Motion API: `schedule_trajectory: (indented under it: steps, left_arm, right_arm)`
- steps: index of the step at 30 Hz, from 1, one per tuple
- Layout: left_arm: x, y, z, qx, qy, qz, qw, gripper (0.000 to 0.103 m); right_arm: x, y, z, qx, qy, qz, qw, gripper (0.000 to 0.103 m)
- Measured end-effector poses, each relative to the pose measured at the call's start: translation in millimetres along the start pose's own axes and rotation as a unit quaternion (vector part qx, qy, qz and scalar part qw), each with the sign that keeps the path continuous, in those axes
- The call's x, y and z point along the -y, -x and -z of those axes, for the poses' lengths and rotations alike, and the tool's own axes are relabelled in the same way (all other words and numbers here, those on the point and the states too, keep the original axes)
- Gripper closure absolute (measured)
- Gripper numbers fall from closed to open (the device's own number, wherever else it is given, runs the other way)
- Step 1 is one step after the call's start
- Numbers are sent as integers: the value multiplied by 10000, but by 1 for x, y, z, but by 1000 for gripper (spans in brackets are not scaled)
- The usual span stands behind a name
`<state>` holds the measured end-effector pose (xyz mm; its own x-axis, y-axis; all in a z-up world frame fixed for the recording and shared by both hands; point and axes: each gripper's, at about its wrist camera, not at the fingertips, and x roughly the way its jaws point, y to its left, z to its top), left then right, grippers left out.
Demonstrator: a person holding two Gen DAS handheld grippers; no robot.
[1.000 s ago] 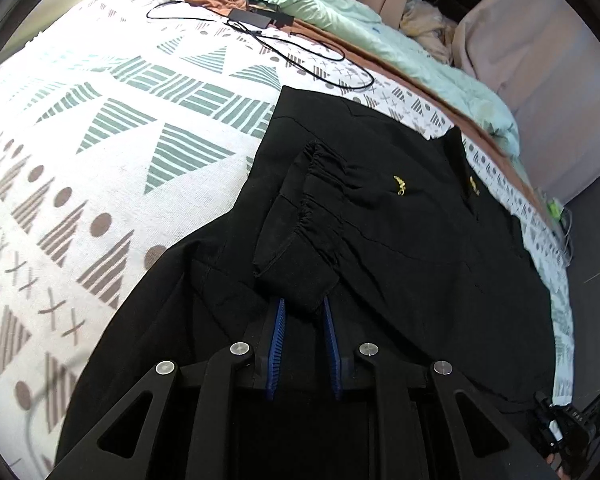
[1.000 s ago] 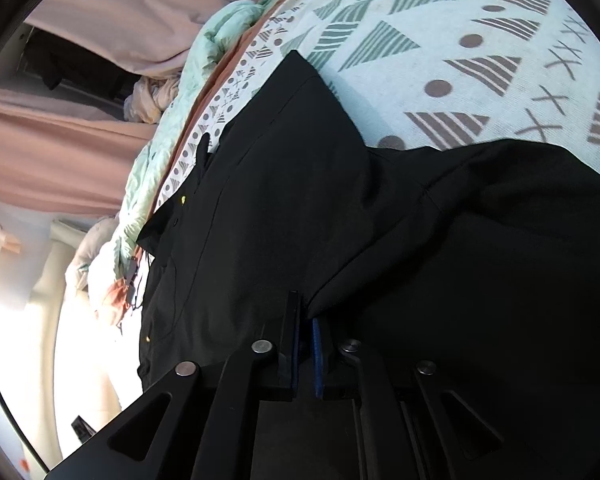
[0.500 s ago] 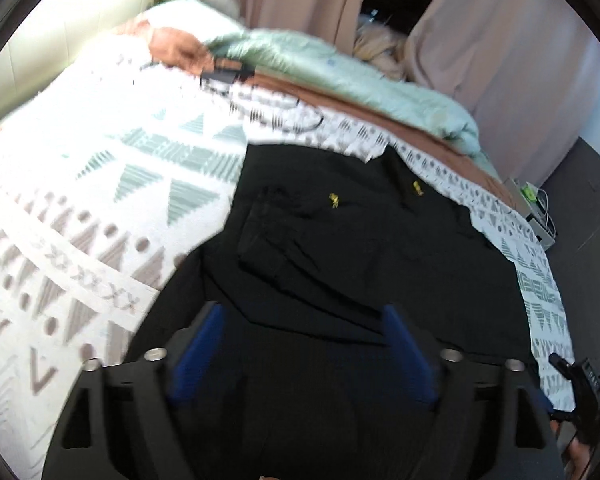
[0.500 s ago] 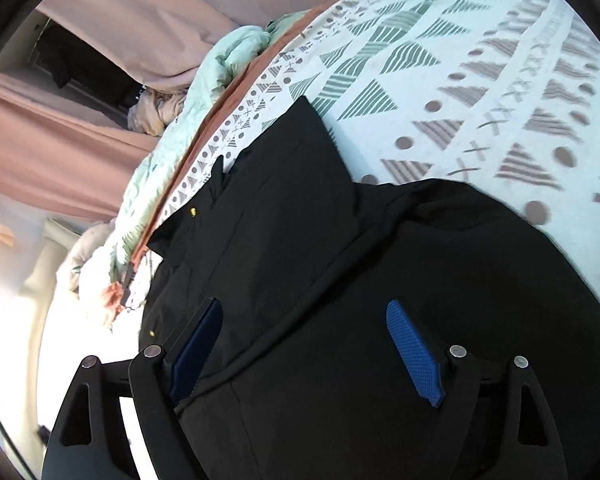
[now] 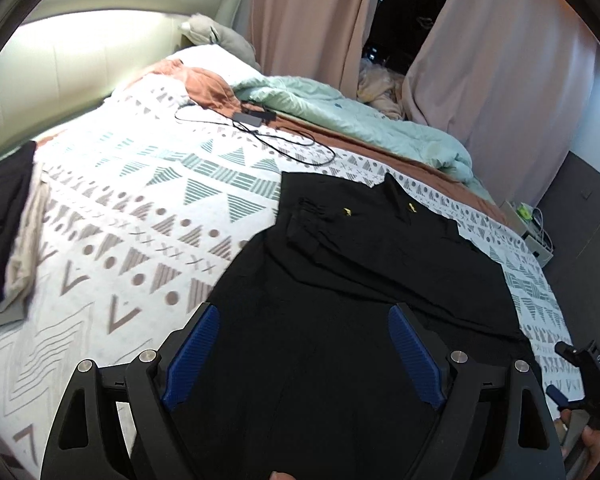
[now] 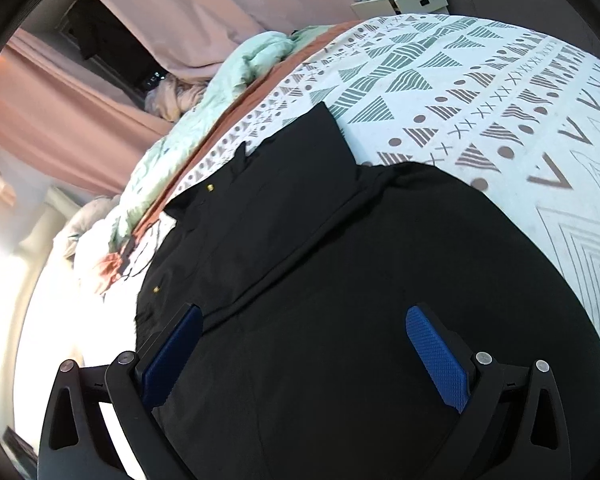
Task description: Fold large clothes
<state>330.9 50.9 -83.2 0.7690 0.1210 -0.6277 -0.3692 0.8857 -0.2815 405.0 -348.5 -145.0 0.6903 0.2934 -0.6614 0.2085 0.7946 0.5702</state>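
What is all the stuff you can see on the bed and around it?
Black garment: one, black with small yellow marks, spread on the bed.
Bedspread: one, white with green and brown shapes, covering the bed.
Duvet: one, mint green, bunched along the far edge.
Cable: one, black, on the bedspread.
Curtains: pink, behind the bed.
Clothes pile: black on beige, left edge.
Left tongs: one, black with blue pads, open, empty.
Right tongs: one, same colours, opening, empty.
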Motion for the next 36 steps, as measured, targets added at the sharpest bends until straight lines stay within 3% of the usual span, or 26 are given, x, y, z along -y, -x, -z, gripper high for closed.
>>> schedule_trajectory:
  steps: [4,8,15,24,28,36]
  left_arm:
    - [-13,21,16,104,-2,-169,9998,16]
    - [-26,37,31,117,143,-79,9998,16]
    - [-31,60,59,181,22,-228,9996,16]
    - [-51,82,98,-218,374,235,9988,16]
    - [-49,107,108,-19,335,258,9991,16]
    - [-53,152,142,51,663,865,9940,16]
  right_arm:
    - [-2,22,21,136,132,-16,9998,1]
    - [6,48,42,367,178,163,9990,1]
    - [28,79,71,505,-28,200,9985,1]
    - [62,120,117,556,-376,189,9976,1]
    - [78,135,135,507,-574,51,9971,1]
    - [92,168,165,428,-735,-516,9950,1]
